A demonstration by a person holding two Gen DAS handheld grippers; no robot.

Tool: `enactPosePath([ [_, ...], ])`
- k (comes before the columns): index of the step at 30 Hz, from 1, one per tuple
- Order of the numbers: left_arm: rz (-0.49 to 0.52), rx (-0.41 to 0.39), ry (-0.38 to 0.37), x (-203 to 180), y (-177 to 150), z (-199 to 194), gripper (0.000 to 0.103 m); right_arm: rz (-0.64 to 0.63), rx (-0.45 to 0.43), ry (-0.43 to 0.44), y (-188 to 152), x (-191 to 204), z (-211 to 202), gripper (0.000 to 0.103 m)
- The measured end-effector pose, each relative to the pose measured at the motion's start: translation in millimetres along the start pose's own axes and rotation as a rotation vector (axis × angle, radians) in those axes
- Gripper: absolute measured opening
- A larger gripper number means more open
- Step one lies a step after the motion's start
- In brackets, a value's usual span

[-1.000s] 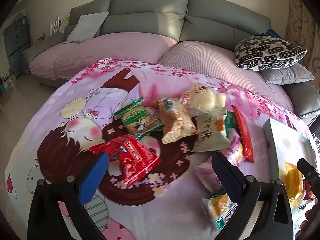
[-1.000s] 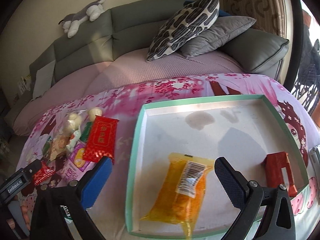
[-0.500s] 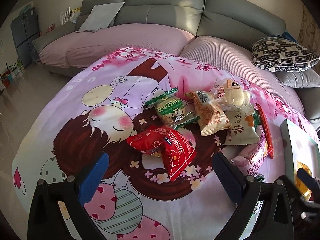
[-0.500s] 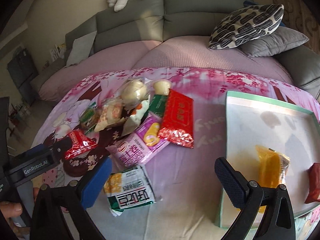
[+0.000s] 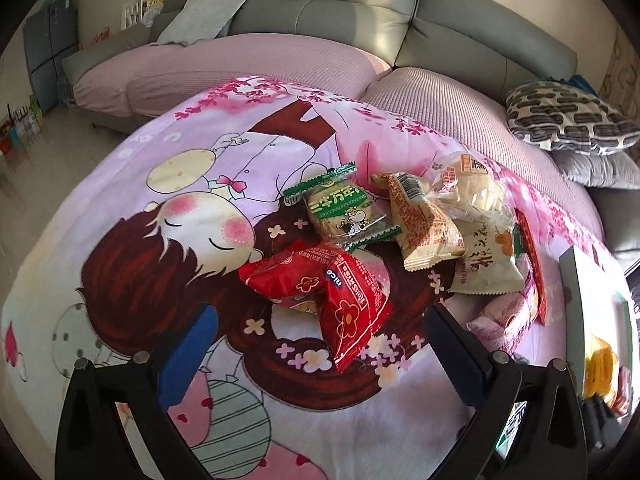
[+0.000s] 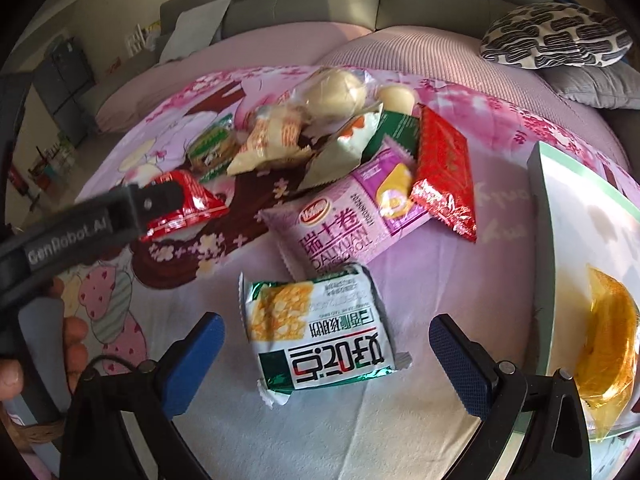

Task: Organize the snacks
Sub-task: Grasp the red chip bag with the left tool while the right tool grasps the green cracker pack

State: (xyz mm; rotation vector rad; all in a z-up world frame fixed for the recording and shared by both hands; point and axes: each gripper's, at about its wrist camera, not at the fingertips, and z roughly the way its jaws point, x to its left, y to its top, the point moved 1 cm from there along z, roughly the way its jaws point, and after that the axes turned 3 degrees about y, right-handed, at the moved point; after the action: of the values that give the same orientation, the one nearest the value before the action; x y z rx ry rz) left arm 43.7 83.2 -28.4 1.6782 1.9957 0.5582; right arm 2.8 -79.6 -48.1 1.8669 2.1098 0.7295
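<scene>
We note strong daylight entering from the right in both views. It washes the tray (image 6: 538,184) to near white in the right wrist view and puts bright glare on the orange packet (image 6: 612,332) there. Foil on the red wrapper (image 6: 444,172) glints. The left side of the room falls dim. We see both grippers' arms as near-black silhouettes along the bottom edge. Fisheye bending is heavy: the sofa (image 5: 332,8) curves and the cartoon cloth (image 5: 132,240) bulges like a dome. Dark vignette fills every corner. Centre focus is sharp enough to read print on the green-and-white packet (image 6: 320,328); edges smear softly.
</scene>
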Motion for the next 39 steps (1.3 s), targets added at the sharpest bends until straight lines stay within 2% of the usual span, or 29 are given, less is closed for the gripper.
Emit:
enactPosePath([
  [4,-0.017,0.012,-0.022,0,3,7,0.102,0.007,0.017,-0.018,-2,-2,5,0.103],
  [9,-0.016,0.034,0.005,-3,9,17,0.102,0.018,0.026,-0.054,-3,-7,8,0.103],
  [15,-0.089,0.042,-0.020,4,15,27,0.102,0.034,0.017,-0.084,-2,-13,4,0.103],
  [17,-0.099,0.048,-0.016,5,16,31,0.102,0.031,0.011,-0.092,-2,-14,2,0.098],
  [22,-0.106,0.070,-0.034,6,15,40,0.102,0.060,0.008,-0.081,0,-19,0,0.073],
  [23,-0.103,0.073,-0.035,5,15,41,0.099,0.064,0.007,-0.082,0,-20,0,0.070],
  [25,-0.104,0.080,-0.037,5,15,45,0.086,0.068,0.005,-0.075,-1,-21,-2,0.067],
  [27,-0.096,0.083,-0.028,5,15,47,0.070,0.070,0.004,-0.074,0,-21,-2,0.067],
  [33,-0.073,0.069,-0.042,3,14,45,0.058,0.075,-0.001,-0.066,-1,-23,-4,0.065],
  [39,-0.068,0.055,-0.057,1,15,37,0.056,0.078,-0.015,-0.061,0,-27,-10,0.063],
])
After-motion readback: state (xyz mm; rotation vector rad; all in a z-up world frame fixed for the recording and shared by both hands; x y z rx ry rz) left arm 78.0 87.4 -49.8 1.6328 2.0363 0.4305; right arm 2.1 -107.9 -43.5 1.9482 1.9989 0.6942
